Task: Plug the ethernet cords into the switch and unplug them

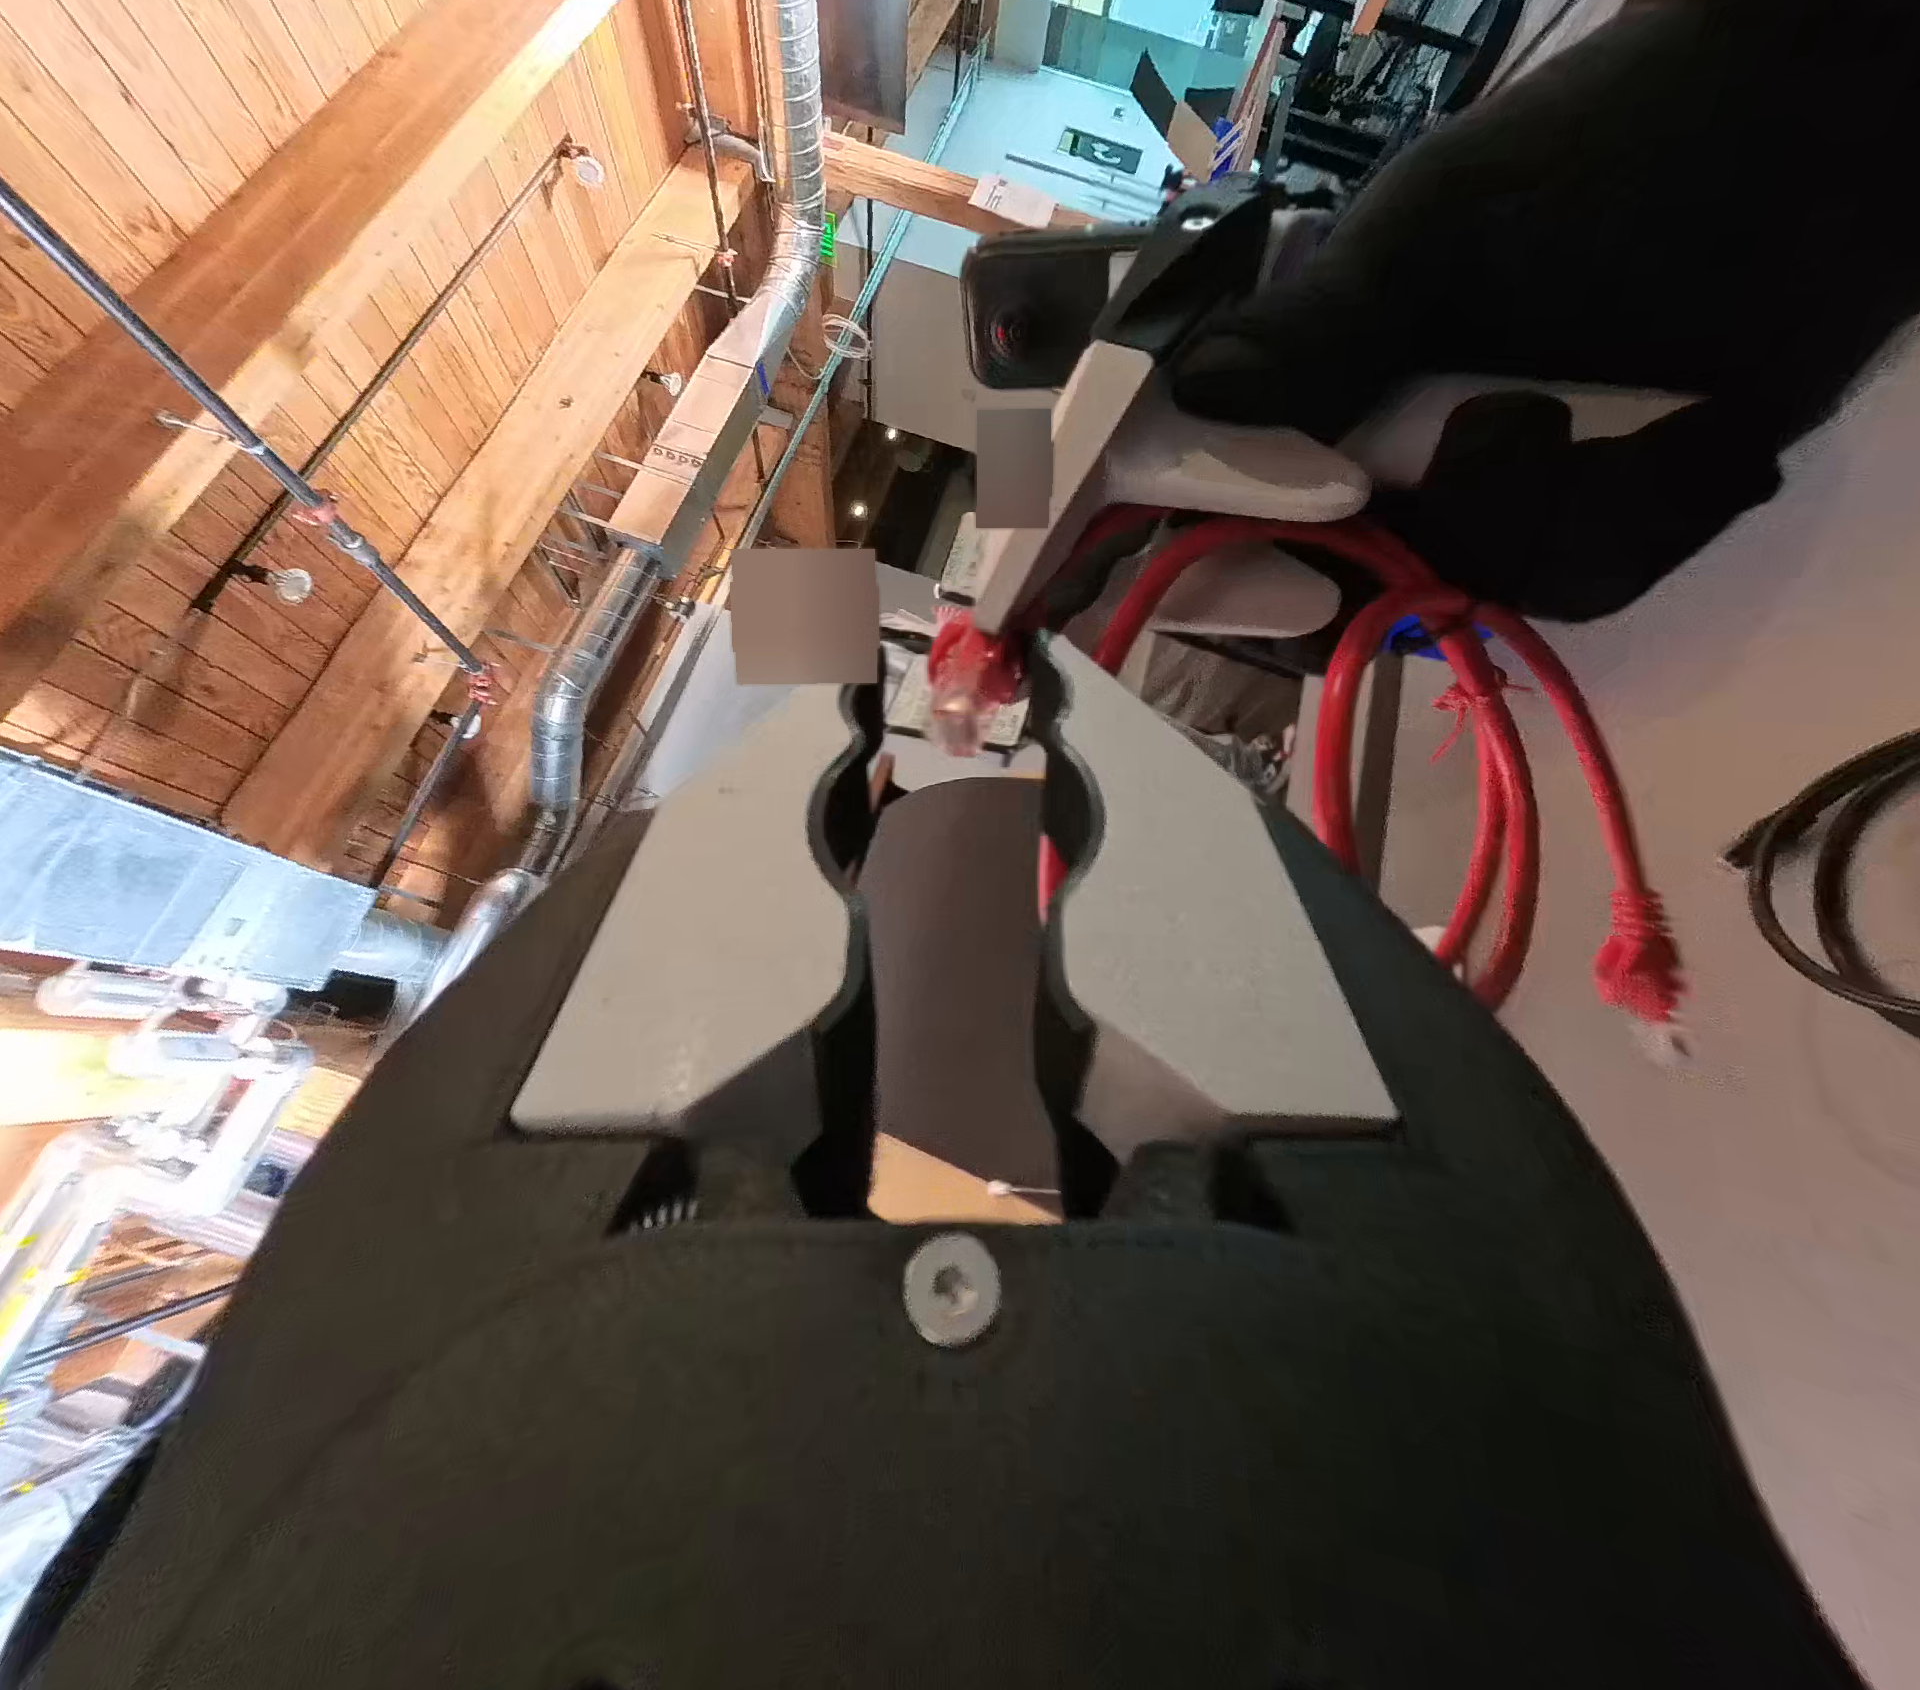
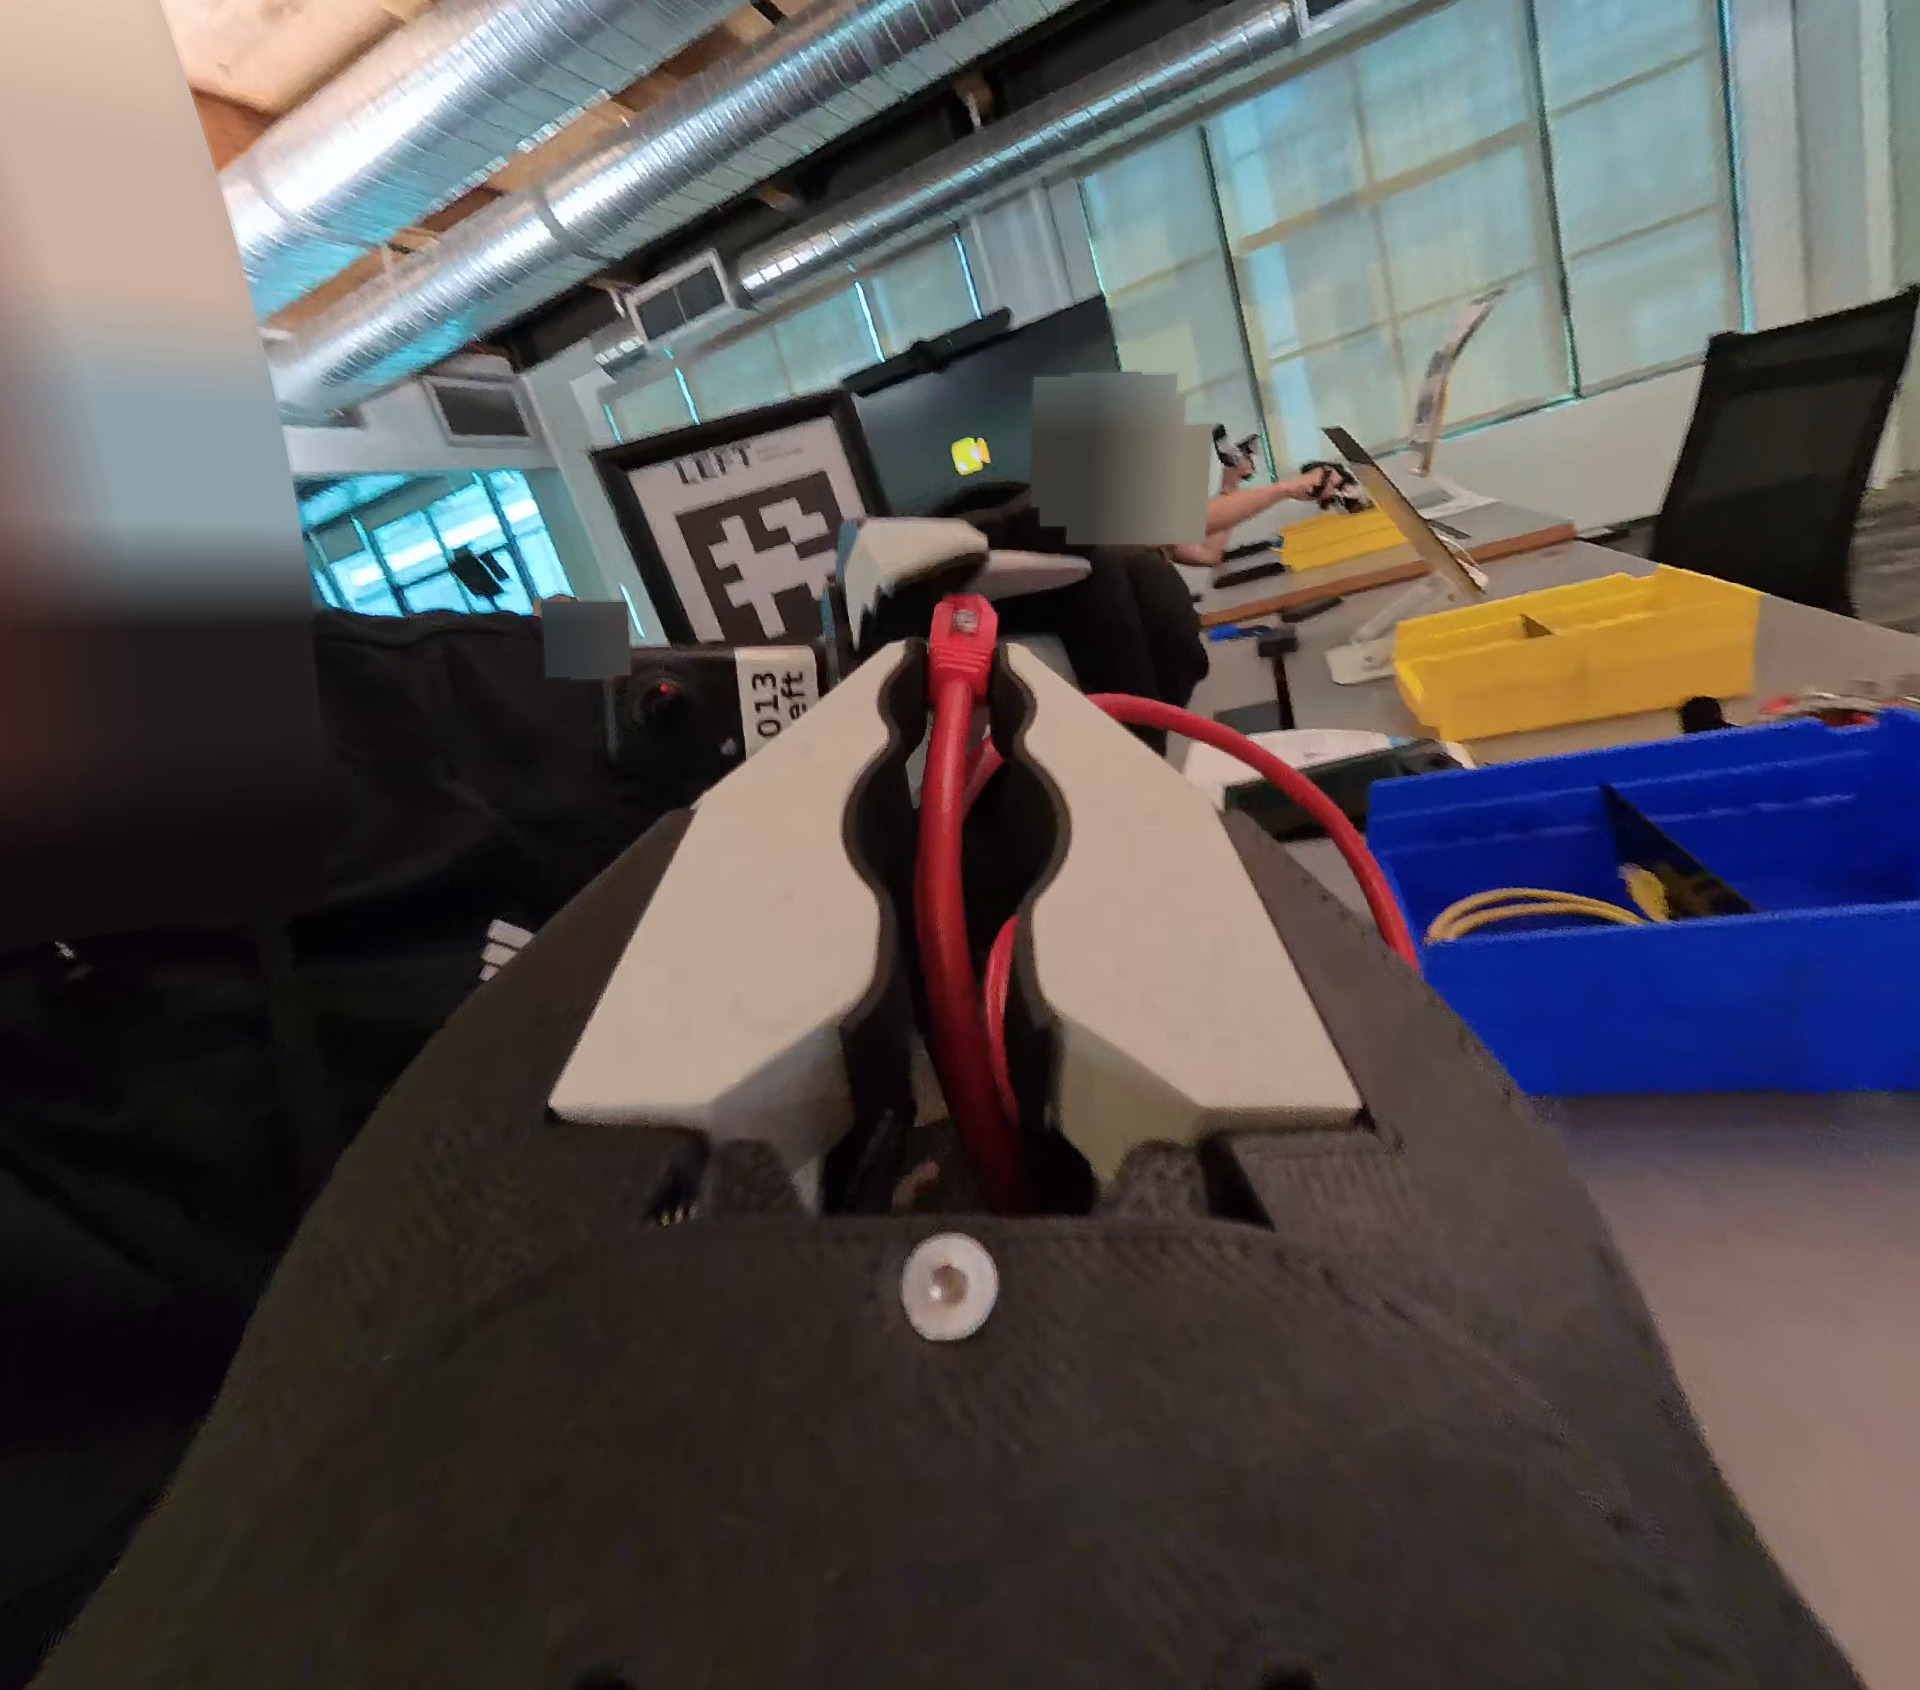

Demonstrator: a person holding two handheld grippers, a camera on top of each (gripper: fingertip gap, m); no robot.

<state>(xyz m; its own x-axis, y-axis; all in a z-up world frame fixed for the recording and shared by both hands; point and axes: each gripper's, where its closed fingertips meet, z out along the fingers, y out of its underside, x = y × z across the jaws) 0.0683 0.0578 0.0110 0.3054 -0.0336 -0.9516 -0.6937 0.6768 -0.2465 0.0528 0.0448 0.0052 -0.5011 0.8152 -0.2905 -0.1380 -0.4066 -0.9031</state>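
A red ethernet cord [image 2: 951,861] runs up between my right gripper's [image 2: 961,653] fingers, which are shut on it just behind its red plug [image 2: 961,627]. In the left wrist view the right gripper [image 1: 1013,627] comes in from the upper right in a black-gloved hand. It holds the plug [image 1: 966,690] at the tips of my left gripper [image 1: 961,684], which is open with the plug in the gap between its tips. The bundled cord [image 1: 1475,705] hangs in loops, and its other plug [image 1: 1642,965] dangles free. No switch is in view.
A blue bin [image 2: 1662,996] holding a yellow cable [image 2: 1527,913] sits on the grey table [image 2: 1714,1277] to the right. Yellow bins [image 2: 1558,664] stand behind it. A black cable [image 1: 1818,871] lies on the table. A person works at the far table. My left and right fingertips are right by each other.
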